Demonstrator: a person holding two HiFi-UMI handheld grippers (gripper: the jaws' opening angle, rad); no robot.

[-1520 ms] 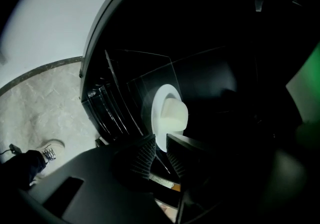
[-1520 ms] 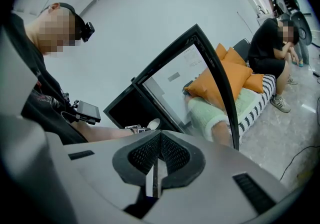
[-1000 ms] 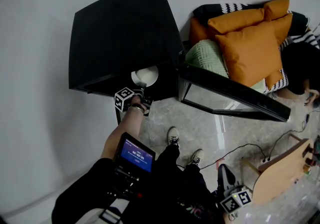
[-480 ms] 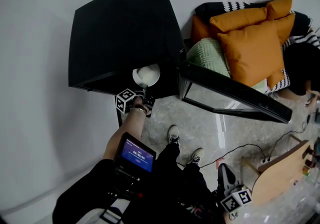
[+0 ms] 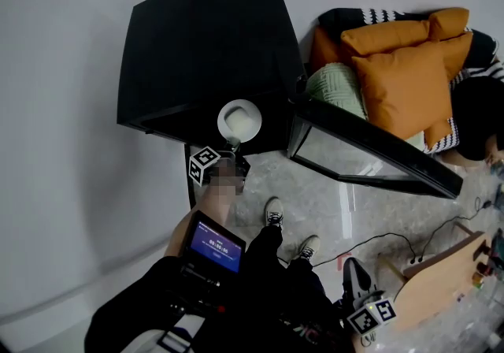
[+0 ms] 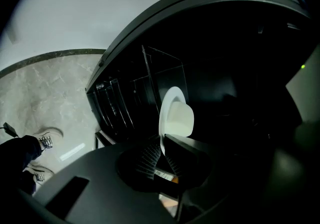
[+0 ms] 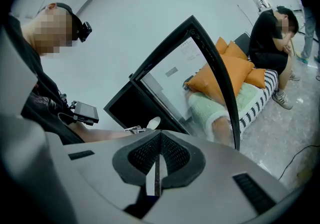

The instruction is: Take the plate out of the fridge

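A white plate (image 5: 239, 119) shows at the mouth of the black fridge (image 5: 197, 52), just out from under its top edge. My left gripper (image 5: 233, 143) is shut on the plate's near rim. In the left gripper view the plate (image 6: 176, 115) stands on edge between the pads, with the left gripper (image 6: 161, 153) pinching its rim before the dark fridge interior (image 6: 225, 68). The fridge door (image 5: 370, 154) hangs wide open to the right. My right gripper (image 5: 366, 316) is low at the right, away from the fridge. In its own view the right gripper (image 7: 159, 160) is shut on nothing.
A sofa with orange cushions (image 5: 405, 76) and a green cushion (image 5: 335, 83) stands behind the open door, and a person (image 7: 272, 33) sits on it. Cables (image 5: 394, 237) run over the marble floor. A wooden seat (image 5: 441, 273) is at the lower right. My shoes (image 5: 273, 213) are before the fridge.
The plate has come farther out of the fridge opening and now shows whole. My left gripper has drawn back a little with it. The right gripper has stayed put.
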